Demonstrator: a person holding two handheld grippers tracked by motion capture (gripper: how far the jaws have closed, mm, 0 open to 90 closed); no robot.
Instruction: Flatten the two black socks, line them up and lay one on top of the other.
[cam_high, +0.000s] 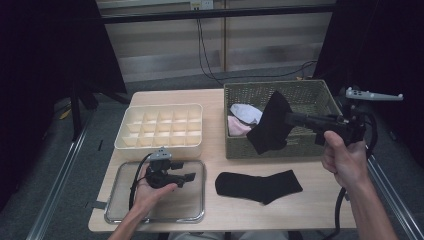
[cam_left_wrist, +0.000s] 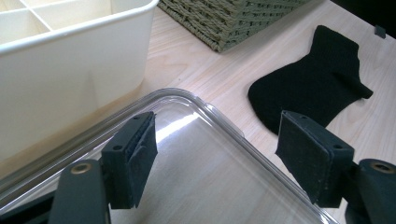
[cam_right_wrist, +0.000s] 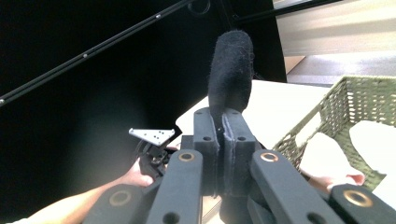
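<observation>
Black knit sock (cam_high: 270, 124), pinched in the right claw (cam_high: 289, 119): jaws closed tight on one edge, fabric squeezed flat between the pads, rest dangling over the front wall of the olive woven basket (cam_high: 280, 146). In the right gripper view the sock (cam_right_wrist: 230, 70) stands up from the closed jaws as a fuzzy fold. Judged light, limp, not fragile, not slippery; a pinch at cuff or toe holds it, though it will swing and drape. Left claw (cam_high: 189, 176) open, holding nothing, over the clear plastic tray (cam_high: 116, 186). Second black sock (cam_high: 258, 186) flat on the wooden surface (cam_high: 310, 200). Cream divided organiser box (cam_high: 160, 145) behind the tray.
</observation>
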